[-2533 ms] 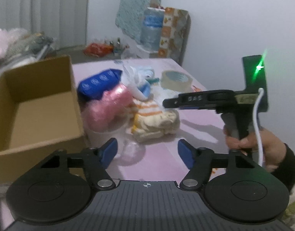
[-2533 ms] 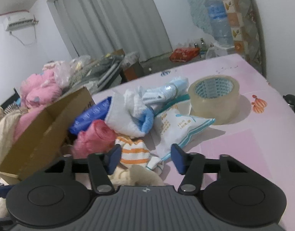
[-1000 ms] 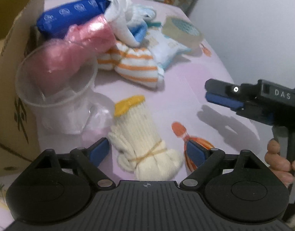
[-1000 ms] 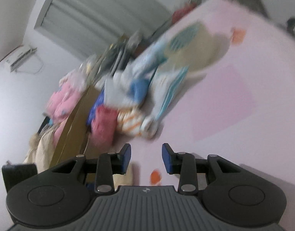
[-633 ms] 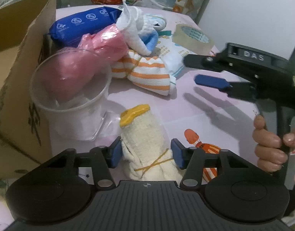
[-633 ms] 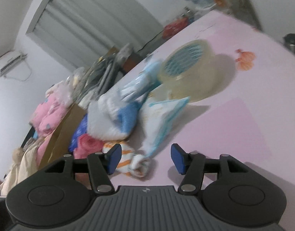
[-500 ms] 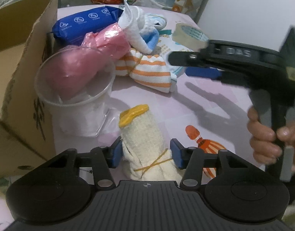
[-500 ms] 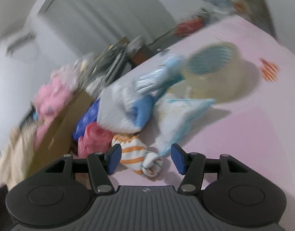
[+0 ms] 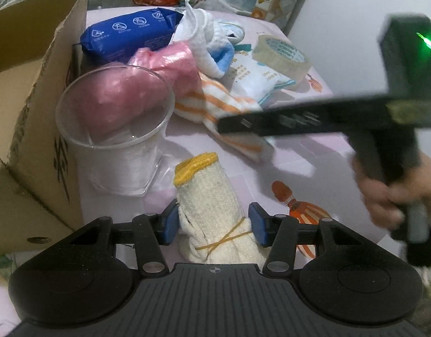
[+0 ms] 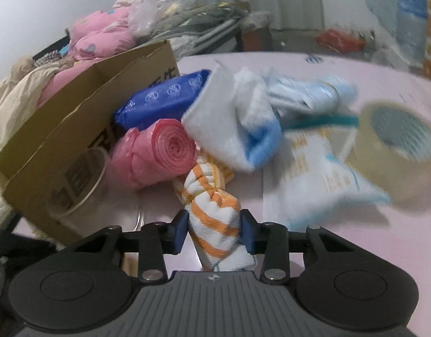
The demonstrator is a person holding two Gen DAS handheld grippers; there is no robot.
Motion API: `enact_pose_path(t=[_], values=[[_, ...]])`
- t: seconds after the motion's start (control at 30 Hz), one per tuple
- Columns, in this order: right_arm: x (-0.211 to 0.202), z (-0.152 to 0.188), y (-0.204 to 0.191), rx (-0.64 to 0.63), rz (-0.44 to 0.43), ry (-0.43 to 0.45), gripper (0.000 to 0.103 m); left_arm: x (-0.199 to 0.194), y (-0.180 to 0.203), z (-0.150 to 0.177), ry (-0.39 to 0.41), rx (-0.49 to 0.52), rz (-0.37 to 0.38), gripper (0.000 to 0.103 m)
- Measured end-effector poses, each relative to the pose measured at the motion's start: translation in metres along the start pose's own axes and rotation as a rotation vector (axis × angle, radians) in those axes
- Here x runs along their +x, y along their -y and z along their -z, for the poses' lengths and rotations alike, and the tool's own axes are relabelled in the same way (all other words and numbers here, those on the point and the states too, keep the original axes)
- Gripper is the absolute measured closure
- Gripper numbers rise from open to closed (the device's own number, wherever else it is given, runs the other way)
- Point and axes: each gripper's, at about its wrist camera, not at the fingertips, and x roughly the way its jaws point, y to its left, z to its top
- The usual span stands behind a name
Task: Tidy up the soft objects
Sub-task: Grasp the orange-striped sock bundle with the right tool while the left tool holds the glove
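My left gripper (image 9: 212,226) is shut on a cream knitted glove bundle (image 9: 212,210) with a yellow cuff and a rubber band, low over the pink table (image 9: 294,151). My right gripper (image 10: 214,229) is shut on an orange-and-white striped cloth (image 10: 215,221); that cloth also shows in the left wrist view (image 9: 215,109), with the right gripper blurred above it. An open cardboard box (image 9: 27,106) stands at the left; it also shows in the right wrist view (image 10: 74,143).
A clear plastic cup (image 9: 114,132) stands beside the box. Behind it lie a pink bag roll (image 10: 159,154), a blue wipes pack (image 10: 162,98), a white-and-blue cloth (image 10: 235,123), a white snack packet (image 10: 322,174) and a tape roll (image 10: 395,143).
My left gripper closed on the glove bundle. My right gripper swung toward the pile and closed on the striped cloth, which has shifted toward the table's front.
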Motion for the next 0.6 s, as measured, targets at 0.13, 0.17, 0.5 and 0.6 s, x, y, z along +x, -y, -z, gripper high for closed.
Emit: enact_pose_path(t=[0.13, 0.17, 0.5, 0.6], values=[[-0.03, 0.028, 0.014, 0.16, -0.041, -0.038, 0.075, -0.001, 0.0, 0.001, 0.003, 0.01, 0.0, 0.051], [-0.036, 0.035, 0.019, 0.208, -0.061, -0.055, 0.075, -0.001, 0.0, 0.001, 0.003, 0.01, 0.001, 0.051], [-0.051, 0.044, 0.039, 0.388, -0.146, -0.029, 0.056, -0.006, -0.007, 0.001, -0.014, -0.023, 0.035, 0.035], [-0.037, 0.04, 0.038, 0.381, -0.142, -0.038, 0.055, -0.007, -0.008, 0.001, -0.007, -0.025, 0.023, 0.043]])
